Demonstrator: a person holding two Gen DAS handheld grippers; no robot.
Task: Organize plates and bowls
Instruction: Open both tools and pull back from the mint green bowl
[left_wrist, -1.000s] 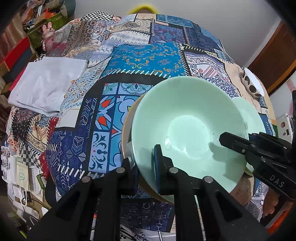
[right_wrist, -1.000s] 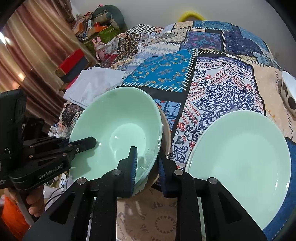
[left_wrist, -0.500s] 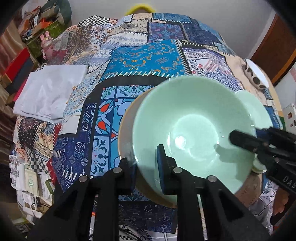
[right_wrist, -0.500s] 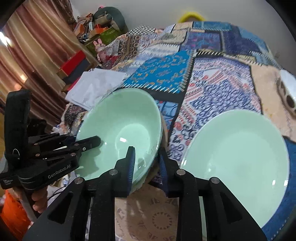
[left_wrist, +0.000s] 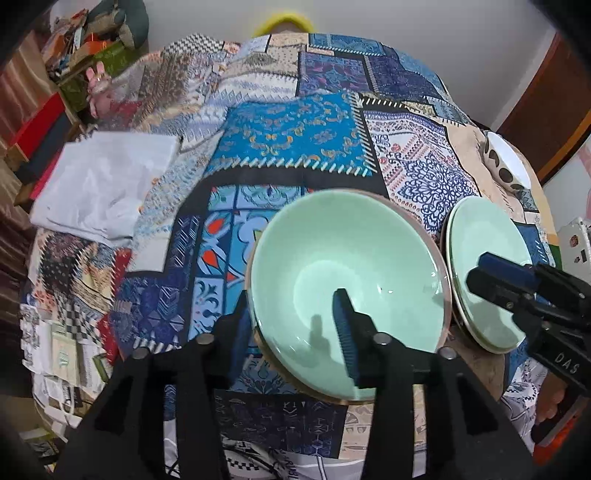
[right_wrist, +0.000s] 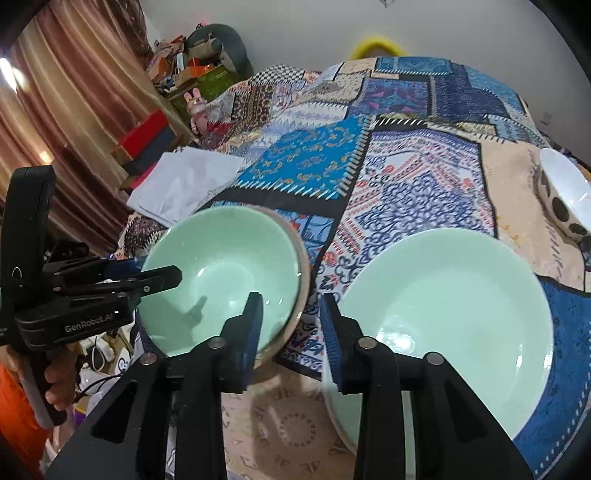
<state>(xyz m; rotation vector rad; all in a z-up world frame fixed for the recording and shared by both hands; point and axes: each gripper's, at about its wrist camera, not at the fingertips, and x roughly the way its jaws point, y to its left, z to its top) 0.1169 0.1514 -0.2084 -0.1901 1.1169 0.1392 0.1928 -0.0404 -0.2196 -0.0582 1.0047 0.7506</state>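
The counter (left_wrist: 325, 155) is covered by a patchwork cloth (right_wrist: 417, 192) of blue, cream and black panels, which runs to the rounded edge on every side. Most of its far half is bare cloth, open from the middle back to the wall. At the left edge lies a folded white cloth (left_wrist: 99, 184), flat and well apart from the dishes.

Near the front edge stand two groups of pale green dishes. The larger is a wide green plate (right_wrist: 454, 321), empty, lying on a second plate of which only the rim shows beneath it. Just beside it, with a narrow strip of cloth between, sits a green bowl (left_wrist: 351, 273), empty, nested in a tan-rimmed bowl (right_wrist: 301, 258) that shows as a band around it. At the right edge of the counter stands a white bowl with dark spots (right_wrist: 565, 199), apart from the rest; its inside looks empty.

The left gripper (left_wrist: 291, 325) straddles the near rim of the green bowl, one finger outside the wall and one over the inside. Its jaws are opening, and the pads stand off the rim. The right gripper (right_wrist: 291, 328) hangs over the gap between bowl and plate, one finger over the bowl's inner edge, the other beside the plate's rim. Its jaws are opening too, parted narrowly, gripping nothing.
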